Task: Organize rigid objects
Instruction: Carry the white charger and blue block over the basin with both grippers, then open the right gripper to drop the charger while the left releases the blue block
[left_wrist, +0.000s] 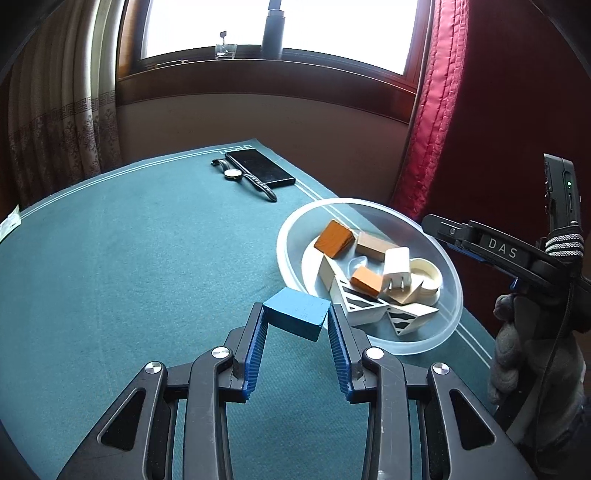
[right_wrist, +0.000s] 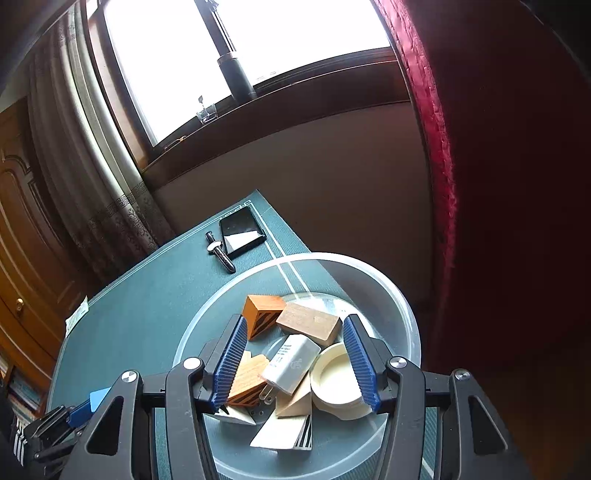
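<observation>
the left gripper (left_wrist: 295, 314) squeezes a blue block (left_wrist: 298, 312) between its two blue pads, holding it up off the green table mat (left_wrist: 129, 258), just beside the near rim of the clear plastic bowl (left_wrist: 448, 325).

the right gripper (right_wrist: 293, 354) hangs over that bowl with its fingers apart and nothing pinched between them. under it, in the bowl, lie a white plug charger (right_wrist: 291, 363), a round cream lid (right_wrist: 338, 380), a plain wooden block (right_wrist: 308, 323), an orange block with black stripes (right_wrist: 262, 314) and some striped wooden wedges (right_wrist: 286, 432). they are all piled close and touching.

a gloved hand (left_wrist: 517, 354) holds the right gripper at the right side of the table.

farther back, near the far corner of the mat, a black phone (left_wrist: 260, 168) lies flat with a wristwatch (left_wrist: 240, 177) just beside it.

behind the table are a window (left_wrist: 277, 26), a beige curtain (left_wrist: 55, 110) and a red curtain (left_wrist: 432, 110).
</observation>
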